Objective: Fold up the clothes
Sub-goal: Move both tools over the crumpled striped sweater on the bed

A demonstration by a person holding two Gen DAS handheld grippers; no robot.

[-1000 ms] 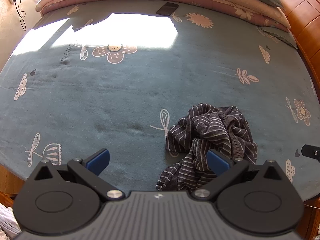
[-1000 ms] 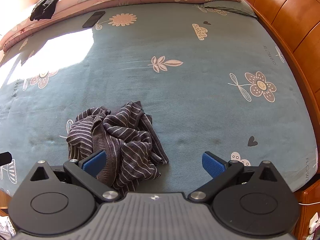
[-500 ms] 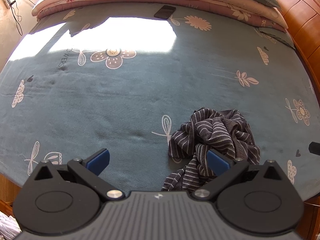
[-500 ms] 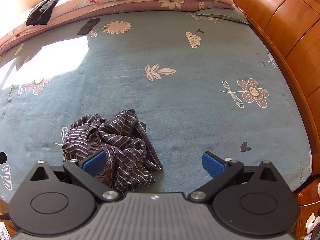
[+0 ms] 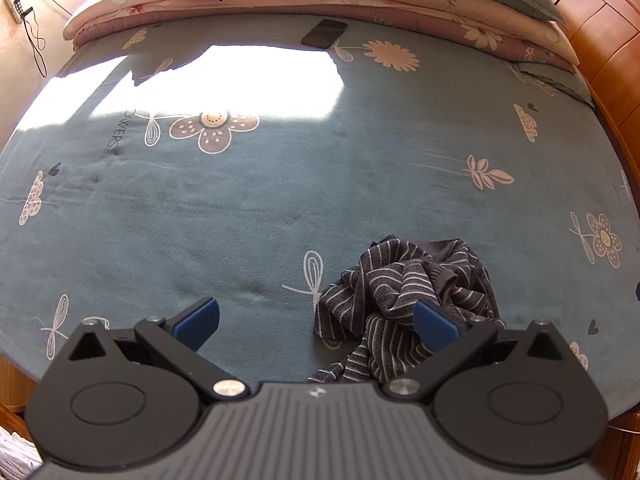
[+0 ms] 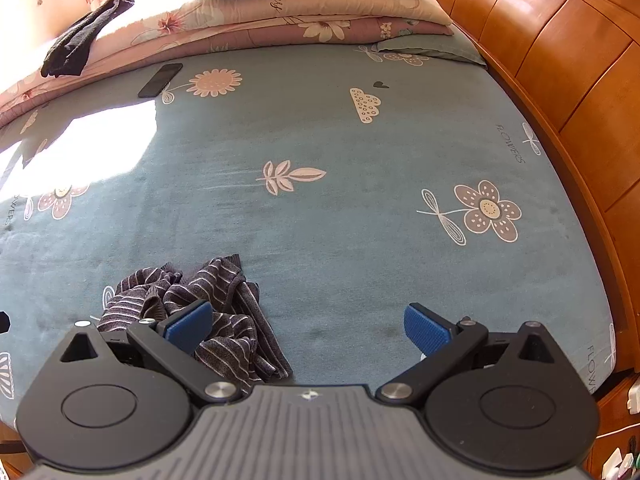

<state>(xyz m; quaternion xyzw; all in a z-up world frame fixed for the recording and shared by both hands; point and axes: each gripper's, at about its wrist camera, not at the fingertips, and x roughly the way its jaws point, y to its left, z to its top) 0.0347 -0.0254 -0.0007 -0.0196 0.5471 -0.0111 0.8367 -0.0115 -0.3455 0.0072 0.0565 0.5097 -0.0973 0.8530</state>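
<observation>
A dark grey garment with thin white stripes point(image 5: 404, 300) lies crumpled in a heap near the front edge of the bed. In the left wrist view it sits at the lower right, partly behind the right blue pad. My left gripper point(image 5: 316, 322) hangs above the bed, open, with nothing between its fingers. In the right wrist view the striped garment point(image 6: 208, 300) is at the lower left, behind the left blue pad. My right gripper point(image 6: 306, 326) is also open and holds nothing.
The bed is covered by a teal blanket with flower prints point(image 5: 280, 200). A black phone point(image 5: 324, 33) lies near folded pink quilts point(image 6: 280, 20) and pillows at the back. A dark cloth point(image 6: 80, 40) rests on the quilts. A wooden headboard point(image 6: 560, 60) runs along the right.
Both grippers have drawn back and tilted up, so the striped garment sits lower and smaller in both views and more of the quilts shows. The garment has not moved.
</observation>
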